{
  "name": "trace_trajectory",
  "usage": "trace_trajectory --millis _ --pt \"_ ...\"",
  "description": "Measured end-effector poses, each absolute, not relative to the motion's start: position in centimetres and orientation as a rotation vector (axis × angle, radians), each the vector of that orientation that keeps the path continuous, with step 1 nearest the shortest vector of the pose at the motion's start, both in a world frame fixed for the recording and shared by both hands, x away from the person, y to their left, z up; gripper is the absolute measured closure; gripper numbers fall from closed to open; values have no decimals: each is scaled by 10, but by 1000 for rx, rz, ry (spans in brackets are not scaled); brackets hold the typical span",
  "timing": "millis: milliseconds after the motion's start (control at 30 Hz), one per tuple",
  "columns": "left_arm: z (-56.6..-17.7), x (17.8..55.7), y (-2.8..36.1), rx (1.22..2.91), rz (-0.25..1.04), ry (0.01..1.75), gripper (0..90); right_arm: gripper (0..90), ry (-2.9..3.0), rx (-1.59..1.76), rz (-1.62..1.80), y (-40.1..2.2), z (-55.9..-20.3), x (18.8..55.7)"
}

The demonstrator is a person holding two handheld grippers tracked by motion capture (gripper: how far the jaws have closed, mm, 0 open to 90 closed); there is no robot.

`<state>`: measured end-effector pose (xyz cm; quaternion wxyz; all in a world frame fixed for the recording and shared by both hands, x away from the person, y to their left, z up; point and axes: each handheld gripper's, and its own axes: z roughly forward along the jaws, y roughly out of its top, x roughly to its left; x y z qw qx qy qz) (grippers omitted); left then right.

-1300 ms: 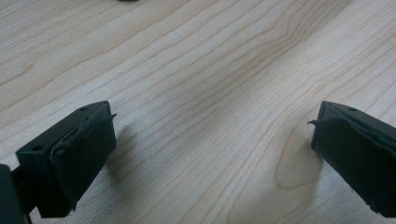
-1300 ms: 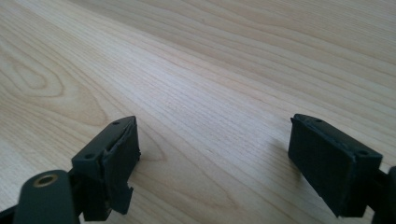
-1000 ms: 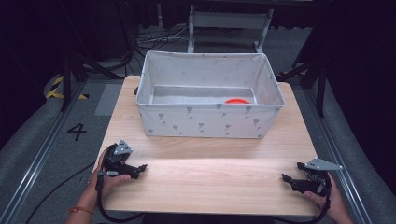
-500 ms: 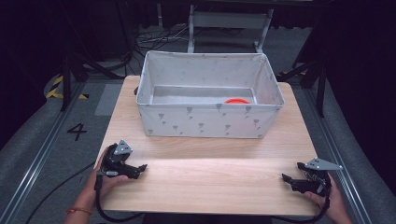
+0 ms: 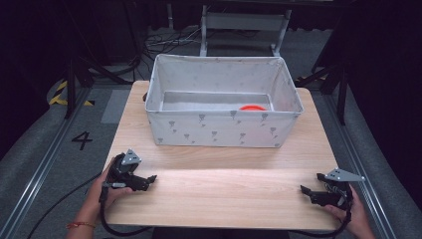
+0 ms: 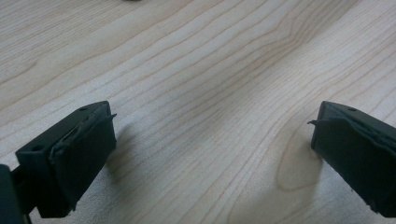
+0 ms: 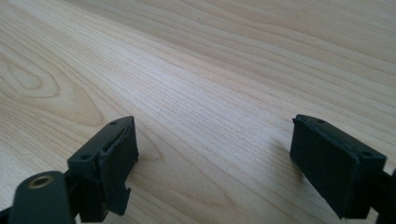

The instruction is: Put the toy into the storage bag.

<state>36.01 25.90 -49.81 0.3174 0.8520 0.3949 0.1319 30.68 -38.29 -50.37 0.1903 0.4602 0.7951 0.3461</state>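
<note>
High view: your left gripper (image 5: pixel 149 179) sits low at the near-left corner of the table (image 5: pixel 219 189), jaws spread, nothing between them. Your right gripper (image 5: pixel 304 190) sits at the near-right corner, jaws also spread and empty. The 2 are well apart, with bare wood between them. The table's near edge is just behind both hands; the side edges are just outboard of each. Ahead of both claws stands the grey fabric bin (image 5: pixel 219 132), its near wall well apart from either. An orange object (image 5: pixel 253 107) lies inside on the bin floor, toward the right, partly hidden by the wall. Around the table: grey floor, rails, cables, dark room.

Left gripper view: jaws wide apart, released, resting near the wood grain, open tabletop ahead.

Right gripper view: same, jaws wide, empty, flat bare wood ahead.
</note>
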Motion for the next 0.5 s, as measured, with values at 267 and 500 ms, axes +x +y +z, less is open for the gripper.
trace_trajectory --millis 267,500 --pt "-498 357 258 2230 368 1079 1 155 2234 1294 973 -383 -504 307" --pt "-498 357 257 2225 376 1089 1 156 2233 1297 972 -383 -504 307"
